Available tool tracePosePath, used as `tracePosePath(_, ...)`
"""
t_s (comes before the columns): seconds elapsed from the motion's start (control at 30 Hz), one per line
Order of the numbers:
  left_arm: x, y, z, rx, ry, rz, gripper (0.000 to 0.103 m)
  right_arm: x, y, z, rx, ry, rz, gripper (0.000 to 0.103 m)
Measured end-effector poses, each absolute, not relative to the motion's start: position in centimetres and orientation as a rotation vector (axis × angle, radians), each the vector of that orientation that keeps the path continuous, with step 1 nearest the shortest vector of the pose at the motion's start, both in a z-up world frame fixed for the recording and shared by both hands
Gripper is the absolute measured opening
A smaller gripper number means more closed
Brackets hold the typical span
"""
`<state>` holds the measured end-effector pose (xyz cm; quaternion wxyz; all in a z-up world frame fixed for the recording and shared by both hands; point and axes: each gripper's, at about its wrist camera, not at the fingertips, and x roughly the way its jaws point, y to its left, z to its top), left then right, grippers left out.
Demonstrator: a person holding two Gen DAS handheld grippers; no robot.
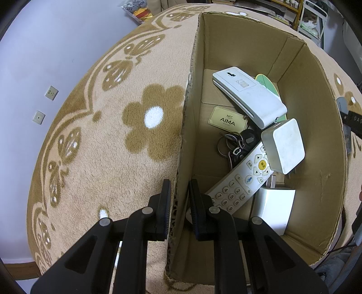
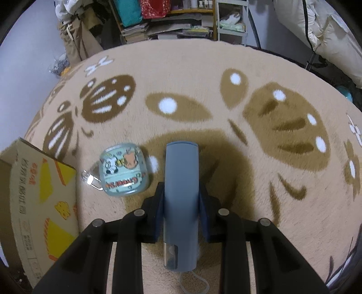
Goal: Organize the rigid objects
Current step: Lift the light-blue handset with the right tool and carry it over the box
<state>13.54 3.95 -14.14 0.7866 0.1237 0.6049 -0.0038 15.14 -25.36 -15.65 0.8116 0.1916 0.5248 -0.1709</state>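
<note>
An open cardboard box [image 1: 226, 45] sits on the beige patterned carpet. Inside lie a white remote [image 1: 239, 183], a white flat device [image 1: 248, 97], a white cube adapter [image 1: 285, 147], a white charger [image 1: 273, 208], keys [image 1: 235, 144] and an AIMA card [image 1: 227, 119]. My left gripper [image 1: 179, 192] is shut on the box's left wall [image 1: 181, 171], one finger on each side. My right gripper [image 2: 181, 192] is shut on a grey-blue cylinder [image 2: 181, 181] that points forward above the carpet. A small clear printed case [image 2: 124, 171] lies on the carpet to its left.
The box's outer side [image 2: 34, 203] with yellow print stands at the left edge of the right wrist view. A metal clip [image 2: 89, 178] is attached to the printed case. Shelves and bags [image 2: 169, 20] stand beyond the carpet. A white wall [image 1: 45, 45] lies past the carpet's left edge.
</note>
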Motion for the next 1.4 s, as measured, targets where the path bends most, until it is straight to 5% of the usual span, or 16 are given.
tracePosePath(0.8,13.5,4.0,-14.0,0.26,1.307,-0.012,0.016,15.6,-14.5,-4.9,0.4,0.925,0.121,0.029)
tracePosePath(1.4,13.4,4.2,-13.9,0.238,1.309,-0.023,0.016,16.3,-7.8,-10.2,0.238,1.027,0.232,0.029)
